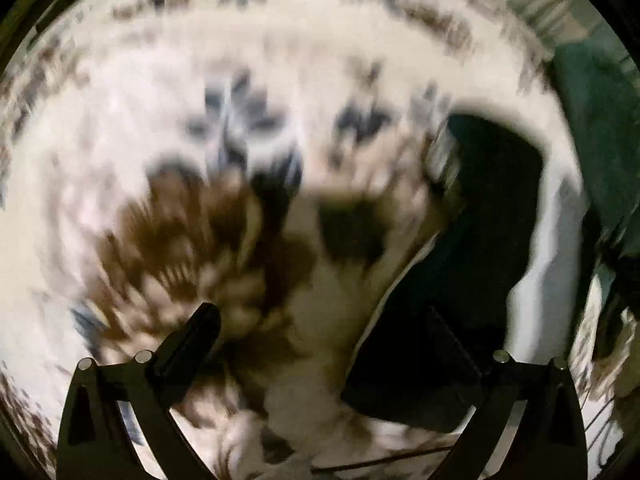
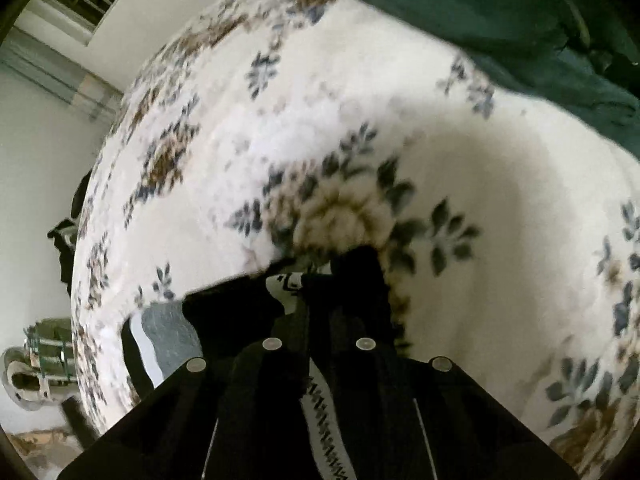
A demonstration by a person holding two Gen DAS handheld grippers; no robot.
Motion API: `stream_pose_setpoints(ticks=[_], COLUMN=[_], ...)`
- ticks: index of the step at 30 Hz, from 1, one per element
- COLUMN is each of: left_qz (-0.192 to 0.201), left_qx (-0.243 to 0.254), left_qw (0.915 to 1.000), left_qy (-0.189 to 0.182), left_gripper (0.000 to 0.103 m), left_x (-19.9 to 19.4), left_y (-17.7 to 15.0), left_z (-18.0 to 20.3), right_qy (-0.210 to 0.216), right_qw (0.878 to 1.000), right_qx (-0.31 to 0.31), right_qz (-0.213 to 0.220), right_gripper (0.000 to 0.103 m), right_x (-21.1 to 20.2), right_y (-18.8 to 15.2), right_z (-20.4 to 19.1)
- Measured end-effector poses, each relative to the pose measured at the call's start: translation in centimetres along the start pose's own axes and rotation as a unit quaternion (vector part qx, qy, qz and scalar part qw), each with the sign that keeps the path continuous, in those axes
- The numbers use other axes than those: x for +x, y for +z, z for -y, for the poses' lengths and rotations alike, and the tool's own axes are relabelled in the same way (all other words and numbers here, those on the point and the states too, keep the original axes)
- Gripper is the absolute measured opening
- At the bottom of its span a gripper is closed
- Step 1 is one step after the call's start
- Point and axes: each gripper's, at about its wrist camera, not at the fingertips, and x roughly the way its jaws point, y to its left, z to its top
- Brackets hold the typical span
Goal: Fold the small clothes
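Right gripper (image 2: 320, 276) pinching the black garment (image 2: 224, 300), left gripper (image 1: 320, 344) spread wide

The dark cloth lies on the flowery white blanket (image 2: 304, 128), its edge clamped between the fingers; green bedding (image 2: 500, 12) sits further back.

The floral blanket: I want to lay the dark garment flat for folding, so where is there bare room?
Free: the wide floral blanket between the green bedding at the far edge and the shut right tool, which grips the dark garment. Crowded: near the left tool, open above that garment in a blurred view.
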Motion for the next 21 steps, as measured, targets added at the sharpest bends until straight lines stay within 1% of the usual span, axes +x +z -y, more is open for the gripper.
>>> stream_pose_setpoints(ticks=[1,2,5,6,7,8,9,10,11,12,13,14,15,17,21], left_qz=[0.016,0.025,0.025,0.024,0.019,0.012,0.007,0.001,-0.005,-0.008,-0.008,-0.008,-0.009,-0.014,-0.015], left_qx=[-0.003,-0.001,0.013,0.023,0.030,0.037,0.041,0.044,0.049,0.053,0.056,0.058,0.059,0.054,0.040], left_qw=[0.9998,0.9995,0.9995,0.9994,0.9994,0.9992,0.9991,0.9989,0.9986,0.9982,0.9981,0.9980,0.9979,0.9983,0.9990], left_qy=[-0.012,-0.019,-0.013,-0.008,-0.003,0.005,0.008,0.013,0.022,0.026,0.025,0.024,0.024,0.018,0.016], left_gripper=[0.103,0.103,0.103,0.103,0.103,0.103,0.103,0.103,0.103,0.103,0.103,0.103,0.103,0.103,0.103], left_x=[-1.2,-1.7,-0.5,0.5,1.0,2.3,2.7,3.4,3.5,3.6,3.7,3.7,3.8,3.8,2.8], left_y=[1.1,2.1,5.4,6.8,7.6,8.8,9.2,9.4,9.4,9.5,9.3,9.3,9.2,8.9,7.9], left_z=[0.5,1.2,3.0,4.1,4.7,5.5,5.5,5.5,5.3,5.4,5.3,5.2,5.0,4.6,4.1], right_qy=[-0.003,-0.007,-0.021,-0.032,-0.041,-0.043,-0.038,-0.028,-0.014,0.010,0.021,0.023,0.025,0.037,0.067], right_qw=[1.000,1.000,0.999,0.999,0.999,0.998,0.996,0.995,0.995,0.995,0.995,0.995,0.994,0.991,0.979], right_qx=[0.007,0.011,0.025,0.016,0.007,0.008,0.017,0.025,0.033,0.039,0.041,0.043,0.048,0.058,0.076], right_qz=[0.009,0.012,0.013,-0.005,-0.031,-0.050,-0.075,-0.087,-0.091,-0.089,-0.087,-0.087,-0.092,-0.111,-0.175], right_gripper=[0.007,0.007,0.006,0.007,0.007,0.007,0.007,0.007,0.014,0.017,0.026,0.036,0.039,0.041,0.041], right_x=[-0.5,-0.8,0.3,1.6,3.1,4.1,5.2,5.3,5.0,4.0,3.3,2.5,1.7,1.0,1.5], right_y=[0.7,1.1,3.2,3.8,4.2,4.3,4.3,4.2,4.0,3.4,2.8,2.1,0.9,-1.2,-6.7], right_z=[0.3,0.5,0.3,-0.2,-0.5,-0.4,0.1,0.7,1.2,2.0,2.5,3.2,4.1,5.3,6.7])
